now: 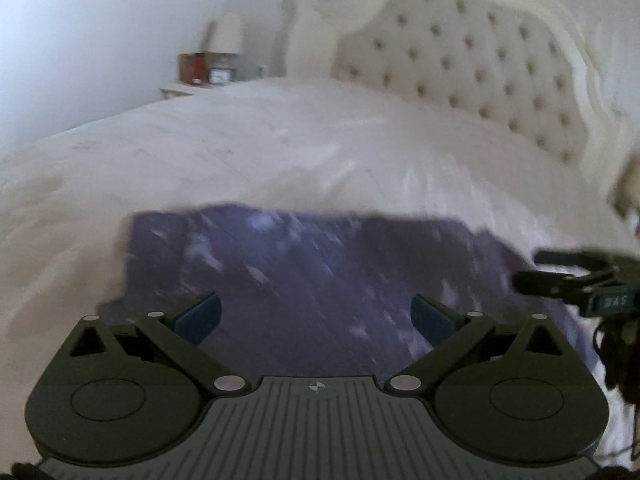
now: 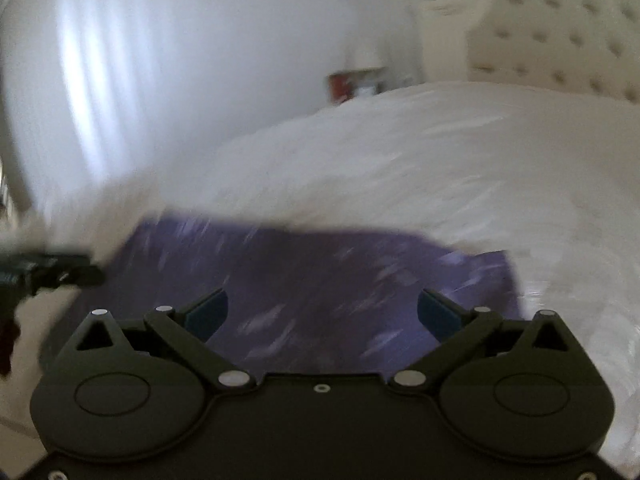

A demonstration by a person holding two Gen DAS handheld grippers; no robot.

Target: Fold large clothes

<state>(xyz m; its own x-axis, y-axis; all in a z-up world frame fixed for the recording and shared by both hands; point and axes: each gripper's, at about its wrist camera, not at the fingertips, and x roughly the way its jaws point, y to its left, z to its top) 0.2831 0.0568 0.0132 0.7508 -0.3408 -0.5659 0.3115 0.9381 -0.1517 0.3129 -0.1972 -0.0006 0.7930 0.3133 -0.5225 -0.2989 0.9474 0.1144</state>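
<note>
- Both tools stand released: the left gripper (image 1: 316,316) and the right gripper (image 2: 322,312) show blue pads spread wide with nothing between them.
- Just ahead of and below both lies the purple white-flecked garment (image 1: 320,272), flat on the white quilted bedspread (image 1: 240,140).
- This looks like the pause after laying down a fold; the next move calls for picking an edge or corner.
- Beyond stands the cream tufted headboard (image 1: 480,64).
</note>
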